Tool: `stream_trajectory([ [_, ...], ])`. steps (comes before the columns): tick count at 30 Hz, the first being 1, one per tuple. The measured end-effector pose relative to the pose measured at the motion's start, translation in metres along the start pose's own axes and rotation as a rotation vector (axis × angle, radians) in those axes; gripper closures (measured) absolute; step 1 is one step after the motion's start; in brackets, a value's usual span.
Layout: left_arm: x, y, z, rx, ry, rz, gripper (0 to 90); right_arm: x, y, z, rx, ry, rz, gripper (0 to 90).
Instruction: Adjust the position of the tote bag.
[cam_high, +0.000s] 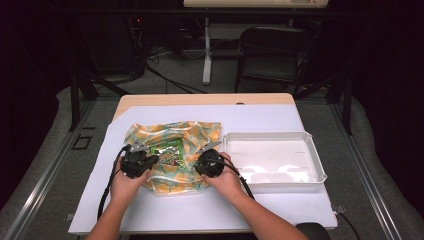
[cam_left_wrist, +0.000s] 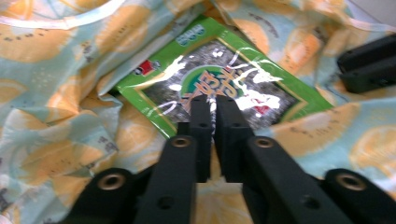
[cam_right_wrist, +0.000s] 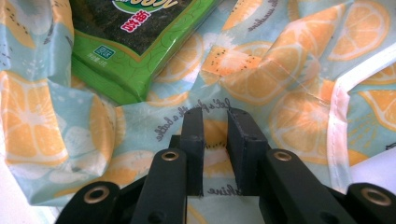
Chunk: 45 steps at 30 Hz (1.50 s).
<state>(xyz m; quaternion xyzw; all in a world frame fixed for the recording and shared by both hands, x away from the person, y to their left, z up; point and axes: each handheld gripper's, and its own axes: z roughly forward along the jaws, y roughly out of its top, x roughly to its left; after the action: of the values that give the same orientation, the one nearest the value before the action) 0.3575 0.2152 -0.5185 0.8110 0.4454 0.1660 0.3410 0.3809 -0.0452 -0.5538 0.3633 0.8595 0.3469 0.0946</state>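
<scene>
- The table (cam_high: 200, 210) is covered by a flat white sheet, giving a smooth work surface; everything sits toward the person's side, within easy reach.
- The tray (cam_high: 315, 155), white, shallow, rectangular with rounded corners and a glossy inside, lies just right of the cloth; it looks set there to receive something.
- The cloth (cam_high: 200, 132), thin and rumpled, pale blue printed with orange and kiwi slices and white piping along its edge, lies left of the tray, spread out as a wrap or bag.
- The snack packet (cam_left_wrist: 219, 74), flat, shiny green plastic with a dark printed panel, rests on the middle of the cloth between the two grippers.
- The left gripper (cam_left_wrist: 211, 107) has its black jaws clenched at the packet's near edge, apparently pinching it, though a hold is unclear.
- The right gripper (cam_right_wrist: 215, 116) hangs over the cloth, jaws slightly apart; no fabric visibly caught.
</scene>
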Motion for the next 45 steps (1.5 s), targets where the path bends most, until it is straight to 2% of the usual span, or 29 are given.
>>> stream_trajectory([
  [4, -0.005, -0.006, -0.002, 0.042, -0.003, 0.033, 90.0, -0.001, 0.000, 0.000, 0.002, 0.003, 0.010, 76.3],
  [10, -0.008, -0.017, -0.004, 0.060, -0.009, 0.020, 90.0, -0.001, 0.000, 0.000, 0.000, 0.004, 0.012, 76.0],
  [12, -0.009, -0.019, -0.006, 0.076, -0.016, 0.025, 90.0, -0.001, 0.000, 0.000, 0.000, 0.003, 0.013, 75.9],
  [16, -0.012, -0.026, -0.009, 0.077, -0.007, 0.026, 90.0, -0.001, -0.001, 0.000, 0.000, 0.004, 0.012, 75.5],
  [20, -0.013, -0.033, -0.009, 0.109, -0.013, 0.032, 90.0, -0.001, -0.001, 0.000, -0.004, 0.010, 0.018, 74.6],
  [22, -0.014, -0.035, -0.010, 0.099, -0.005, 0.031, 90.0, -0.001, 0.000, -0.001, -0.004, 0.006, 0.012, 73.8],
  [24, -0.013, -0.037, -0.012, 0.099, -0.002, 0.028, 89.9, 0.000, 0.000, -0.003, -0.012, 0.003, 0.014, 73.0],
  [27, -0.012, -0.038, -0.013, 0.103, -0.006, 0.027, 89.5, 0.002, 0.003, -0.009, -0.053, 0.004, 0.013, 72.5],
  [31, -0.012, -0.037, -0.014, 0.098, -0.005, 0.027, 88.9, 0.007, 0.009, -0.022, -0.106, 0.034, 0.023, 71.3],
  [36, -0.011, -0.036, -0.017, 0.078, 0.000, 0.023, 87.8, 0.021, 0.025, -0.030, -0.186, 0.131, 0.016, 66.4],
  [39, -0.009, -0.034, -0.021, 0.059, -0.005, 0.015, 86.1, 0.031, 0.035, -0.023, -0.173, 0.181, -0.004, 62.7],
  [43, -0.005, -0.033, -0.027, 0.024, 0.013, 0.002, 82.0, 0.042, 0.045, -0.008, -0.139, 0.207, -0.027, 61.4],
  [45, -0.002, -0.033, -0.031, 0.009, 0.020, -0.007, 80.2, 0.044, 0.048, -0.001, -0.123, 0.229, -0.014, 61.4],
])
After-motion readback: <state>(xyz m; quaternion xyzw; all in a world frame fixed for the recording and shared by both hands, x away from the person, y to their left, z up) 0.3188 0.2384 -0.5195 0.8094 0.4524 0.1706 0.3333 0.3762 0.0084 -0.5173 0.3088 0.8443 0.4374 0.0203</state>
